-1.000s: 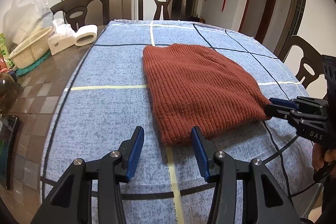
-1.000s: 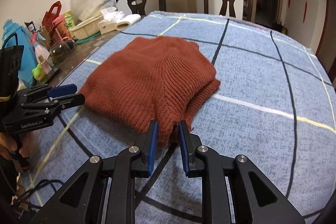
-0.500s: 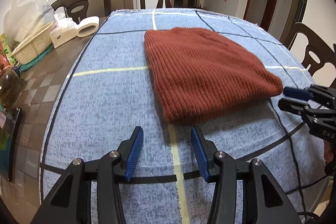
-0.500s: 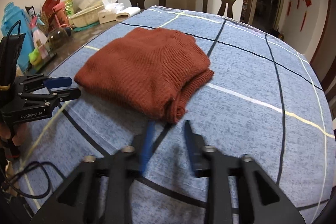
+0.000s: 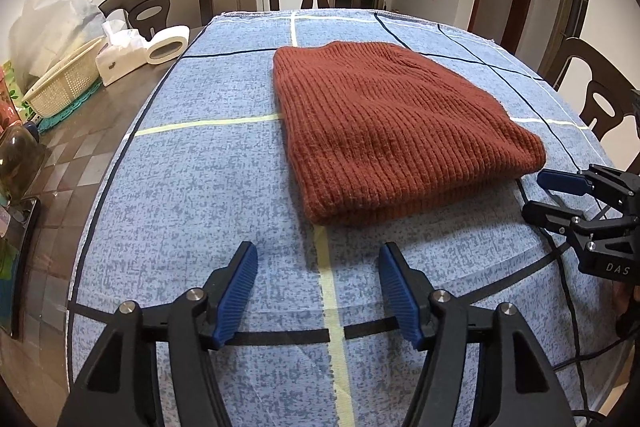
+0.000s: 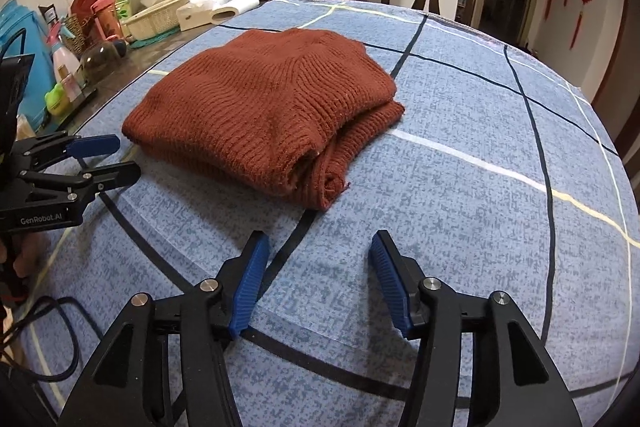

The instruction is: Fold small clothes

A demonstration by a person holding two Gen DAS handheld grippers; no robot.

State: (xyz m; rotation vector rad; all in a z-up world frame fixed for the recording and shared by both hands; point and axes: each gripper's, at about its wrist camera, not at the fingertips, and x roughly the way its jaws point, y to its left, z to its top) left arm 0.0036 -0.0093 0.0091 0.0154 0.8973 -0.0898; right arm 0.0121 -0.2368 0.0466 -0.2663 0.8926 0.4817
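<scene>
Folded rust-red sweater [image 5: 396, 135] flat on the blue checked tablecloth [image 5: 208, 163], near the middle of the table. Left gripper [image 5: 318, 291] just short of its near edge, jaws spread wide, holding nothing. Right gripper [image 6: 316, 281] likewise wide apart and empty, near the sweater's open-layered corner.

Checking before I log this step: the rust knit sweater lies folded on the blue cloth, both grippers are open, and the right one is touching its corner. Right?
Not quite. The right gripper is clear of the sweater: the right wrist view shows bare blue cloth between its fingertips and the nearest corner. The rest holds; the left gripper is open too.
</scene>
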